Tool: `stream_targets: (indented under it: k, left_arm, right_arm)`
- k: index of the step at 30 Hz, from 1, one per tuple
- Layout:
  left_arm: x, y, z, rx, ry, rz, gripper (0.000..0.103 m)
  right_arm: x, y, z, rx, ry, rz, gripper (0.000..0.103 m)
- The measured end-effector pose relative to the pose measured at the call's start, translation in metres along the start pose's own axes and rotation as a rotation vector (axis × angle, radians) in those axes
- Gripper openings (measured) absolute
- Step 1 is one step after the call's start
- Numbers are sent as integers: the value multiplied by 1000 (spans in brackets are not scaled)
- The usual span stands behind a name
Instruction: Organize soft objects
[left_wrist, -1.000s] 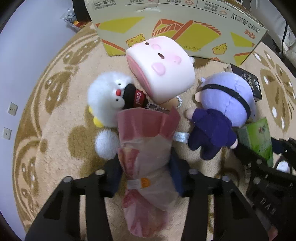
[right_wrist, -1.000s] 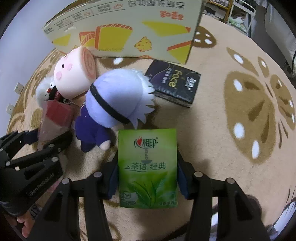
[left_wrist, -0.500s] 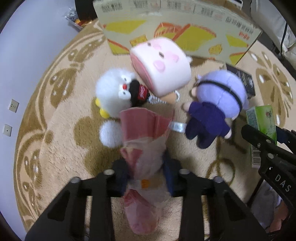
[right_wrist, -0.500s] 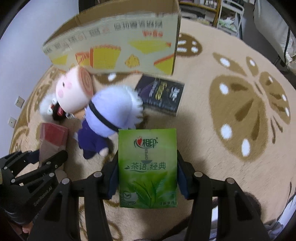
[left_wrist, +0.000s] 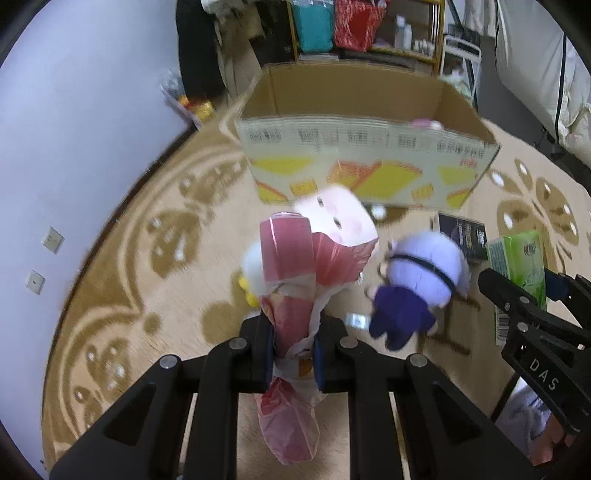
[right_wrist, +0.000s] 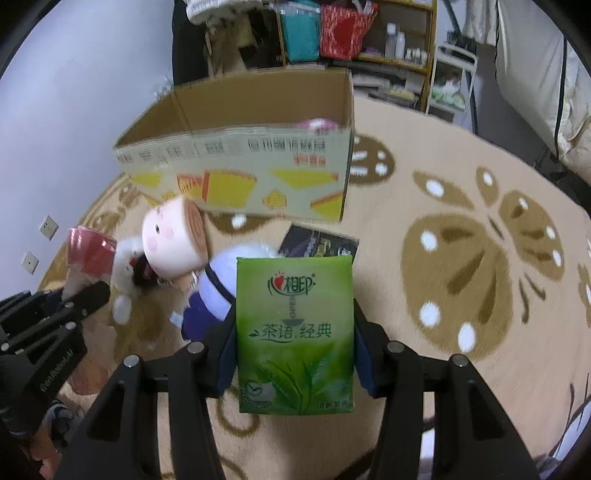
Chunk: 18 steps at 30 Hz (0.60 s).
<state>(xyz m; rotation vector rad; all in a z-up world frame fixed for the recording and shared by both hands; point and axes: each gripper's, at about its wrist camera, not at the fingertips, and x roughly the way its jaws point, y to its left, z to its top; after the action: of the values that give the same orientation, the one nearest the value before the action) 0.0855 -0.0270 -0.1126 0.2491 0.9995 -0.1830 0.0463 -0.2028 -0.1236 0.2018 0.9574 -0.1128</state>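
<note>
Pink plastic-wrapped packet pinched tight between left gripper jaws, nearly fully closed, packet crumpled at pinch and hanging above rug. Right gripper clamped on green tissue pack, pads pressing both sides, jaws moderately apart. Cardboard box open beyond; pink plush, purple plush on rug.

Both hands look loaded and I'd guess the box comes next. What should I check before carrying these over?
1. Left tool shut on the pink plastic bag: ok.
2. Right tool clamped on the green tissue pack: ok.
3. Cardboard box top open: ok.
4. Room inside the box: cannot tell; only something pink shows over its rim.
5. Pink bag's loose tail clear of the purple plush doll: ok.
</note>
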Motion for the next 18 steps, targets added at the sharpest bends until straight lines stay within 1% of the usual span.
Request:
stream_targets:
  k: [3, 5, 8, 13, 18]
  left_arm:
    - [-6, 7, 6, -7, -59, 8, 15]
    - [-11, 7, 10, 7, -101, 24, 15]
    - [-17, 6, 14, 3, -133, 10, 15]
    - [-31, 14, 22, -24, -195, 8, 15]
    - [-33, 23, 30, -49, -245, 20, 15]
  right_arm:
    - [-4, 3, 2, 0, -46, -8, 55]
    - [-11, 2, 5, 9, -84, 5, 55]
    - [-20, 2, 10, 20, -140, 36, 55]
    - [-33, 2, 16, 25, -217, 81, 55]
    - [-38, 5, 21, 10, -253, 86, 55]
